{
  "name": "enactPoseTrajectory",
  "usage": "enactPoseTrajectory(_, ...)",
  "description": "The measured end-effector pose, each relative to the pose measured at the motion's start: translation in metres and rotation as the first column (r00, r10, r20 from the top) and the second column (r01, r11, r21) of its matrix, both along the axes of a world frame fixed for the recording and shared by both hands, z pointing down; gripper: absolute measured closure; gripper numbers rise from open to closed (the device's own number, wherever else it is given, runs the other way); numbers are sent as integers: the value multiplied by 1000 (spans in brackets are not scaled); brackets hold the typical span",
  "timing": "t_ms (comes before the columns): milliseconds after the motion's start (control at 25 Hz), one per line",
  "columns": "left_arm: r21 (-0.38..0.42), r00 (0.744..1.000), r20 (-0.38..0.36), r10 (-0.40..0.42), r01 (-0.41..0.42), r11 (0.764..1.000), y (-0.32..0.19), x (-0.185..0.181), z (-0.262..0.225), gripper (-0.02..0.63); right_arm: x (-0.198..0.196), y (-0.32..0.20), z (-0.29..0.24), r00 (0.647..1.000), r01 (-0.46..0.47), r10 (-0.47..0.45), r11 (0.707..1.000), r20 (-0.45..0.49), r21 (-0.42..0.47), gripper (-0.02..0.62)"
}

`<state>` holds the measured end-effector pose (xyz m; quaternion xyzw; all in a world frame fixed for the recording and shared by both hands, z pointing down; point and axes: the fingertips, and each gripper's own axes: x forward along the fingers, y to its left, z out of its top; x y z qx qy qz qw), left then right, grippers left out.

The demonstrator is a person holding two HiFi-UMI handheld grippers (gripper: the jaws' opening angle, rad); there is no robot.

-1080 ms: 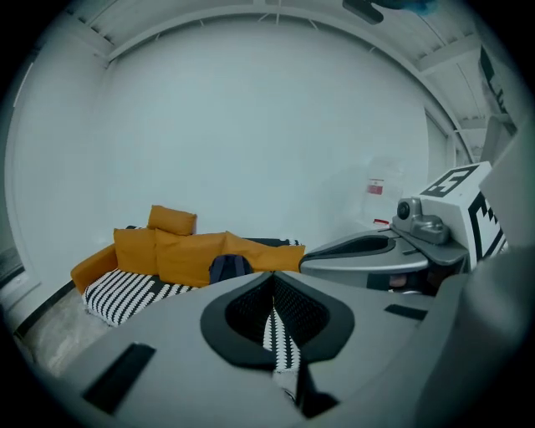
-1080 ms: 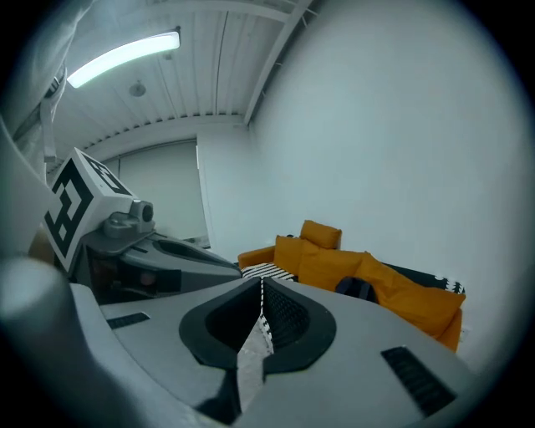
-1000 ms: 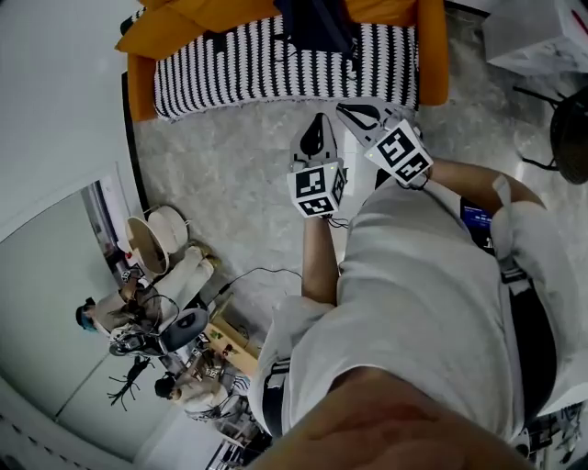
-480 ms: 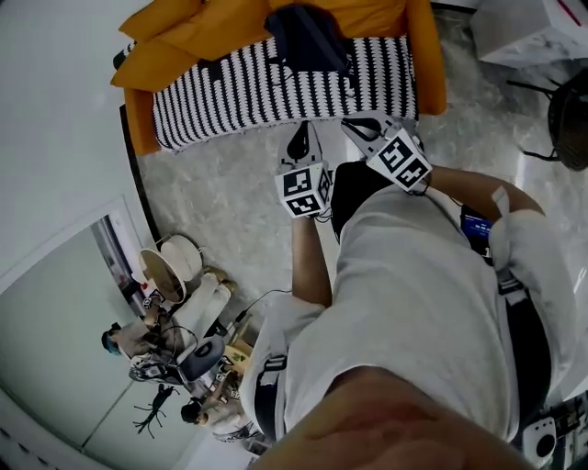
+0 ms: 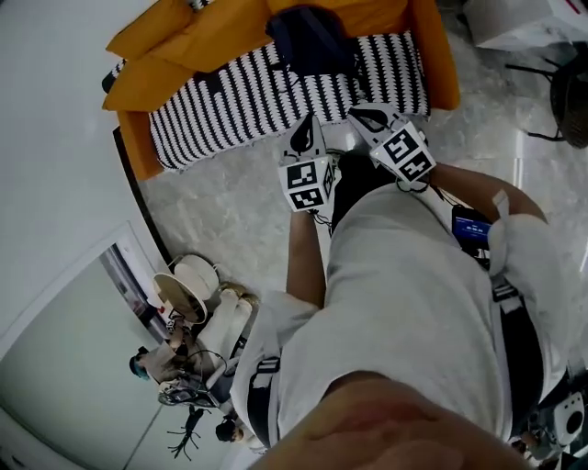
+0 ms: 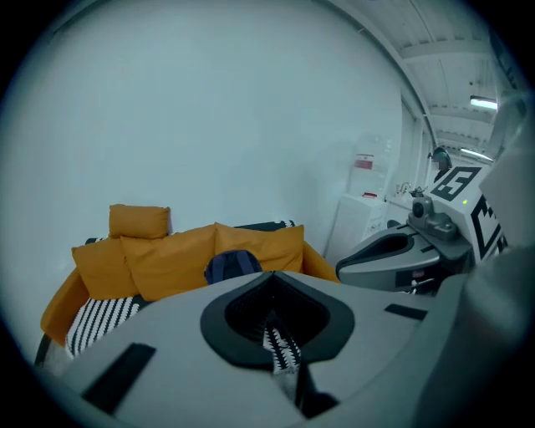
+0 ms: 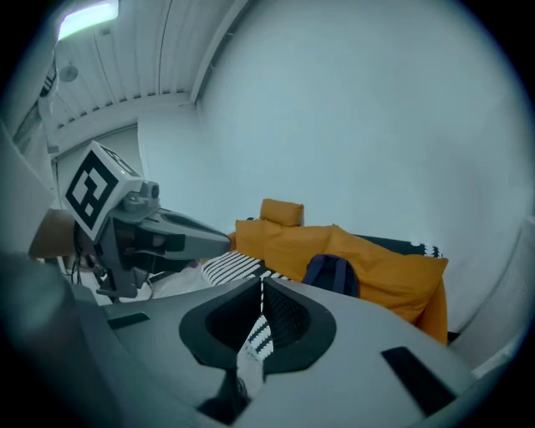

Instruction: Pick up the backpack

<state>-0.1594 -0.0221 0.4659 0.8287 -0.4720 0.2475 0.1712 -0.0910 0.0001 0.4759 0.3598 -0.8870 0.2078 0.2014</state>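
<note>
Lighting bright, even, soft-shadowed. Ceiling lamp point(image 7: 88, 18) glares in right gripper view. Heavy fisheye distortion; gripper views bluish, corners vignetted black.

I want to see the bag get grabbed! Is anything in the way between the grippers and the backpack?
Nothing visible. The backpack leans on the sofa cushions. The left gripper and the right gripper, both shut, face it across the bare striped seat.

Left gripper: grey two-jaw left gripper point(image 6: 272, 322), jaws together, empty.
Backpack: dark blue fabric backpack point(image 6: 232, 265), against the orange cushioned sofa point(image 6: 159, 263) backrest.
Right gripper: grey right gripper point(image 6: 410, 255), right of sofa.
</note>
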Motion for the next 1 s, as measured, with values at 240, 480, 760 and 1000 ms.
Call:
enactPoseTrajectory(240,52,982,39,184,-186,981,-38,-40,-4,594,-46,-47,-11,993,-89,96,990,-65,107,555)
enactPoseTrajectory(480,17,973,6,230,-230,973,-65,-68,11,594,-56,-63,1,972,-170,180,983,-152,73,555)
enactPoseTrajectory(760,-14,964,39,264,-264,964,-89,-72,35,594,-68,-70,27,982,-108,103,994,-156,-23,555)
enactPoseTrajectory(1000,-50,957,82,277,-273,961,-131,-74,47,594,-63,-119,50,984,-109,102,993,-148,-39,555)
